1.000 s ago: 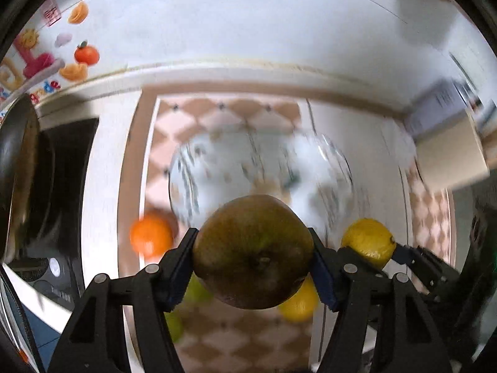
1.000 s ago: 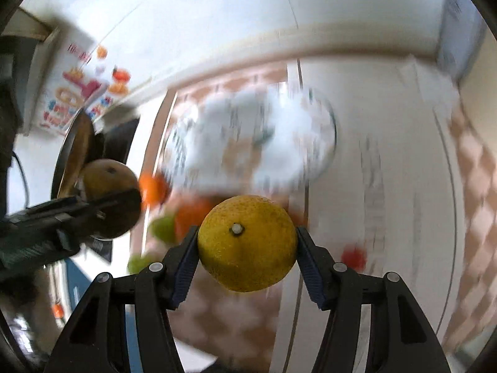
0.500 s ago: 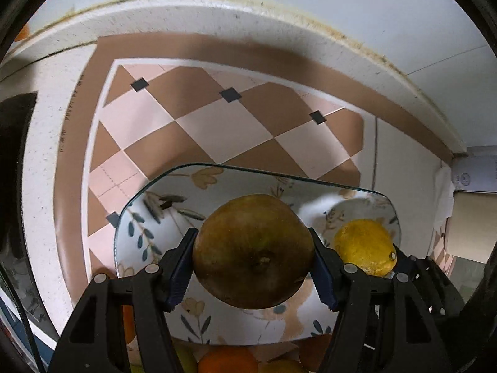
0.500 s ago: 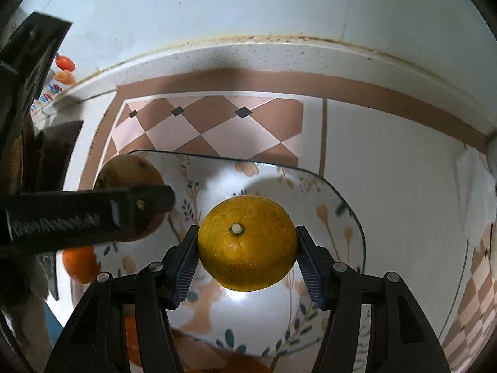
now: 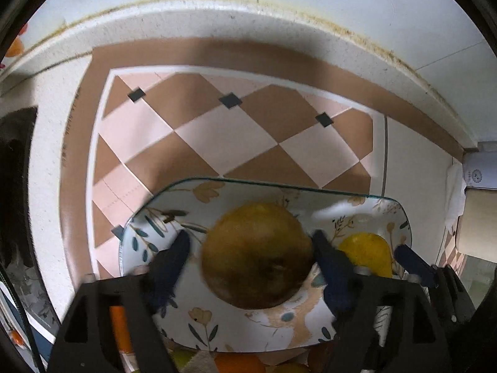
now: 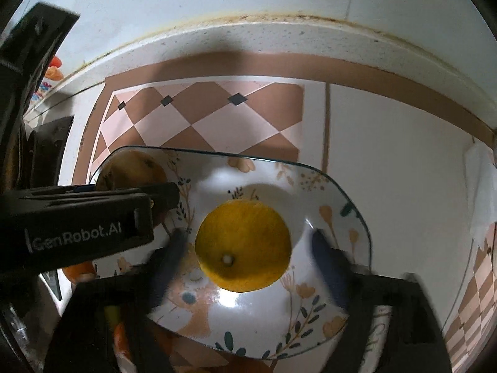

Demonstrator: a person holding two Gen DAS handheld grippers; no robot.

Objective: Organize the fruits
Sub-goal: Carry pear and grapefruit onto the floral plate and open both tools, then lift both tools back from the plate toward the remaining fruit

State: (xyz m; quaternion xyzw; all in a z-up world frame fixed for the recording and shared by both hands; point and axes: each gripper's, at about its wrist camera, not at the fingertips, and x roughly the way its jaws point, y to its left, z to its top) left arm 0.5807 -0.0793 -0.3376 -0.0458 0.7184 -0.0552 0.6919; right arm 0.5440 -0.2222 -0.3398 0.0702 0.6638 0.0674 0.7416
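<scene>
A floral plate (image 5: 174, 217) (image 6: 326, 192) lies on the checked mat. A brown round fruit (image 5: 257, 255) rests on its left part, between the spread fingers of my left gripper (image 5: 251, 248), which is open with gaps on both sides. It also shows in the right wrist view (image 6: 130, 171) behind the left gripper's body. A yellow citrus (image 6: 243, 245) (image 5: 366, 253) sits on the plate's right part, between the spread fingers of my open right gripper (image 6: 248, 245).
Orange and green fruits (image 5: 236, 363) (image 6: 77, 272) lie on the mat near the plate's near edge. A pink and brown checked mat (image 5: 217, 130) covers the counter. The wall edge (image 5: 248, 9) runs behind. A box with tissue (image 5: 475, 205) stands right. A dark stove (image 5: 15, 171) is left.
Both grippers have opened and let go of their fruit, which now rest on the plate. Before, each was clamped and carried over the plate.
</scene>
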